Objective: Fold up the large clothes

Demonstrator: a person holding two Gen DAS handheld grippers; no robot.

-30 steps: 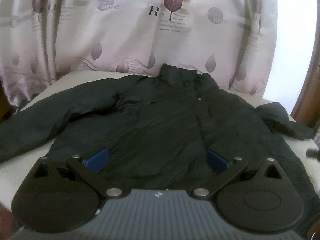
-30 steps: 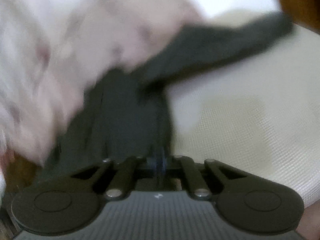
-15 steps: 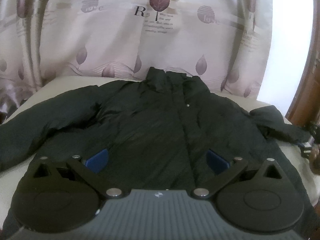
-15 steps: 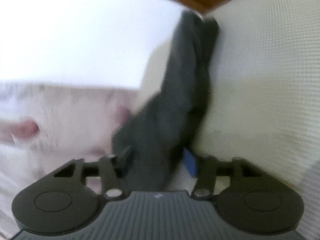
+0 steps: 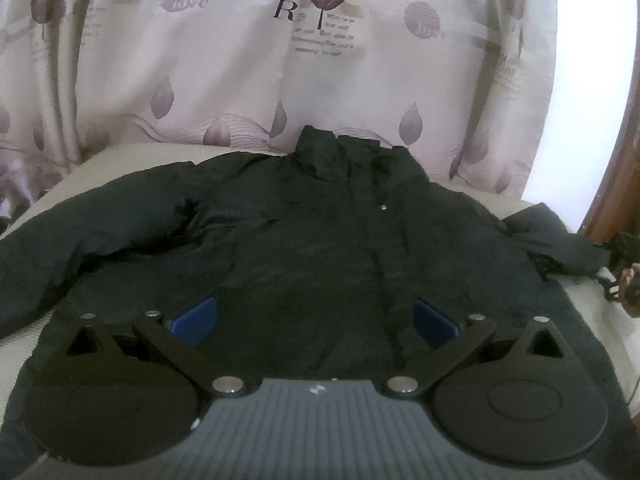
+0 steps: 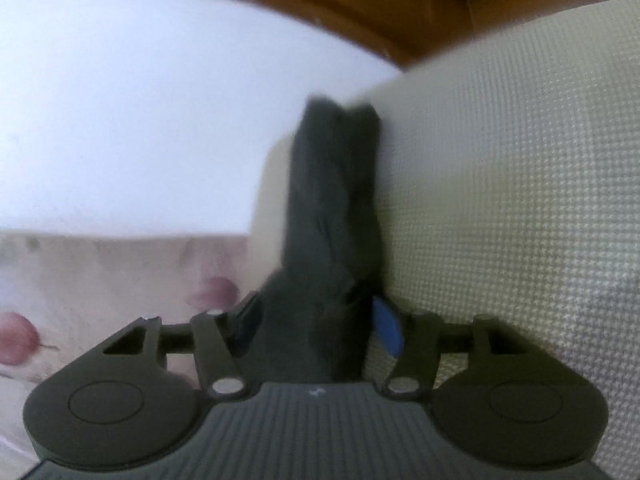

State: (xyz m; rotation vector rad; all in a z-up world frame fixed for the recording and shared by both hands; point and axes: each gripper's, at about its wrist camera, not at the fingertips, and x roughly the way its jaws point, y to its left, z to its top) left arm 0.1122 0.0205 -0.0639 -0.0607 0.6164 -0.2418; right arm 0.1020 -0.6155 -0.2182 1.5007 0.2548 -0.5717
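Black cloth fills most of the left wrist view: a big dark jacket [image 5: 320,248] lies spread flat, front side up, on a pale cream bed [image 5: 132,158]. Its collar [image 5: 340,152] points to the top of the frame, toward a pink curtain [image 5: 224,64] with purple leaf shapes and some letters on it. One sleeve [image 5: 80,224] stretches out to the left edge of the frame. The other sleeve [image 5: 560,240] goes to the right edge and looks bent and bunched up. A small shiny snap [image 5: 383,207] sits on the strip down the middle of the jacket. The left gripper [image 5: 314,322] is at the bottom of the frame, over the lower part of the jacket. Its two blue pads [image 5: 196,318] stand far apart, so it is wide, and nothing is pinched between them. In the right wrist view, the picture is a bit blurry. A long dark piece of the jacket, the sleeve [image 6: 332,220], runs from the middle of the frame down to the right gripper [image 6: 320,328]. The cloth sits between the blue pads [image 6: 386,330], but the jaws are apart and not squeezing it. The bumpy cream bed cover [image 6: 520,200] fills the right side of this frame. A bright white wall is at the upper left, and a brown wooden edge [image 6: 320,8] curves along the top.
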